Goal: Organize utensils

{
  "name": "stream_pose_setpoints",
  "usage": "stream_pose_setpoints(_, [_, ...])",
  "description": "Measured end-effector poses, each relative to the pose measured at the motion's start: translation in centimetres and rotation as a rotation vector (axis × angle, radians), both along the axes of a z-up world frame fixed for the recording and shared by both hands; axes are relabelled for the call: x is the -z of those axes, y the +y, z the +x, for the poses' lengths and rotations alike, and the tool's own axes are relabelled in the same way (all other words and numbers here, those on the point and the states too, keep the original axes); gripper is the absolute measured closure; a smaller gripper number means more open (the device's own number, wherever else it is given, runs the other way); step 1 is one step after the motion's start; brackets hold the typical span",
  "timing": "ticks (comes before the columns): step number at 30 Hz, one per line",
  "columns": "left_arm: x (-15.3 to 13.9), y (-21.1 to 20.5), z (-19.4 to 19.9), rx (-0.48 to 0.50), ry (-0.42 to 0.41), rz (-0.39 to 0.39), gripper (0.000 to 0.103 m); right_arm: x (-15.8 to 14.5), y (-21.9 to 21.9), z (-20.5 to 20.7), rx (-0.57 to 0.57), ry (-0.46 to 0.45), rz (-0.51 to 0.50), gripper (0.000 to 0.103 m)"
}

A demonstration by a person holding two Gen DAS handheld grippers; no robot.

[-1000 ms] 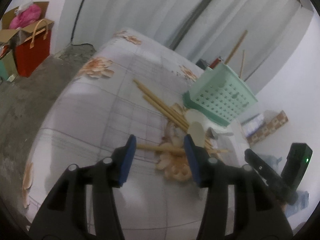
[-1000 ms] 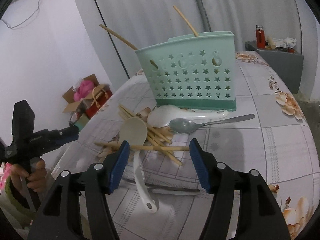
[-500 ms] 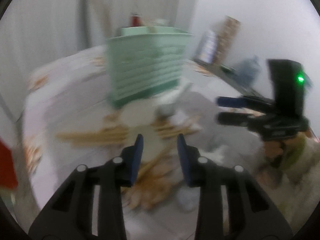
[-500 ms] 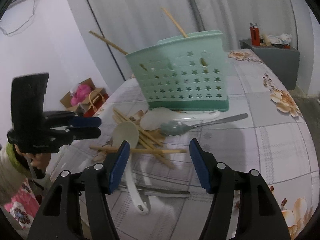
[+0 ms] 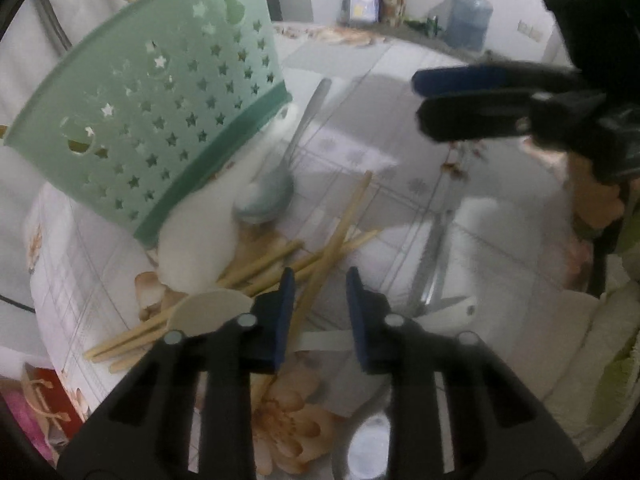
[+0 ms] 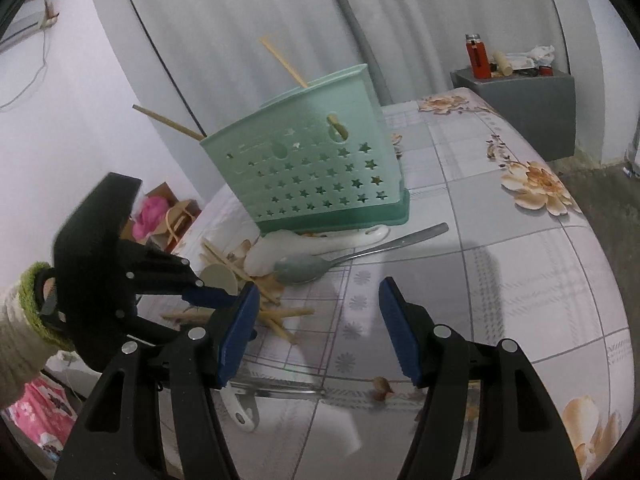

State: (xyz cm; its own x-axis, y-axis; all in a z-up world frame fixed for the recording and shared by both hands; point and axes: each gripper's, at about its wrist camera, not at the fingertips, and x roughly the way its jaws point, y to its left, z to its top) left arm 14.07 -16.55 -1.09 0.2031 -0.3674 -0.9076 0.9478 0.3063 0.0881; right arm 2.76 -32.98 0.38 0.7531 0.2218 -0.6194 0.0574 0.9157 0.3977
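Tablecloth [image 6: 520, 280]; caddy [image 6: 316, 176] holds chopsticks [image 6: 280, 58]

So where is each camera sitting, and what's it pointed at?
Left wrist: on the left gripper, looking steeply down at the chopsticks; its jaws are closing around one without pressing it.
Right wrist: on the right gripper, jaws open, facing the green basket; a sleeve shows.
Shared: basket, metal spoon, chopsticks, each other's gripper.

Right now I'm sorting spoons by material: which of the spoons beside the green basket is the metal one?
The grey spoon with the long thin steel handle; the others are a white ladle-style spoon and a cream spoon.
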Motion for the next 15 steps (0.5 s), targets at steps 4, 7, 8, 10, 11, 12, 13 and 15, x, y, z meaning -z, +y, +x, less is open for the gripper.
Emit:
stream_pose_setpoints(4, [0.4,-0.5,-0.3,0.022,-0.052,0.028,0.087,0.1,-0.3,-0.4,0.005,-0.006,0.007,0.042])
stream_pose_setpoints(7, [0.7,-1.0,-1.0,0.043,-0.089,0.050,0.095,0.0,-0.5,-0.6,0.012,-0.013,0.008,0.042])
stream_pose_setpoints(8, [0.6,-0.9,-1.3,0.050,-0.104,0.055,0.098,0.0,-0.6,-0.7,0.014,-0.015,0.008,0.042])
stream_pose_setpoints(10, [0.4,-0.9,-1.6,0.066,-0.120,0.054,0.098,-0.1,-0.7,-0.9,0.019,-0.019,0.011,0.042])
stream_pose_setpoints(11, [0.3,-1.2,-1.7,0.069,-0.129,0.050,0.098,-0.1,-0.8,-1.0,0.021,-0.020,0.012,0.042])
stream_pose_setpoints(12, [0.0,-1.1,-1.9,0.073,-0.148,0.043,0.098,-0.1,-0.9,-1.0,0.024,-0.022,0.013,0.042])
stream_pose_setpoints(13, [-0.2,-1.0,-2.0,0.075,-0.161,0.035,0.098,-0.1,-0.9,-1.0,0.025,-0.022,0.013,0.042])
stream_pose_setpoints(15, [-1.2,-0.6,-2.1,0.074,-0.188,0.015,0.098,-0.2,-1.0,-1.1,0.026,-0.024,0.011,0.042])
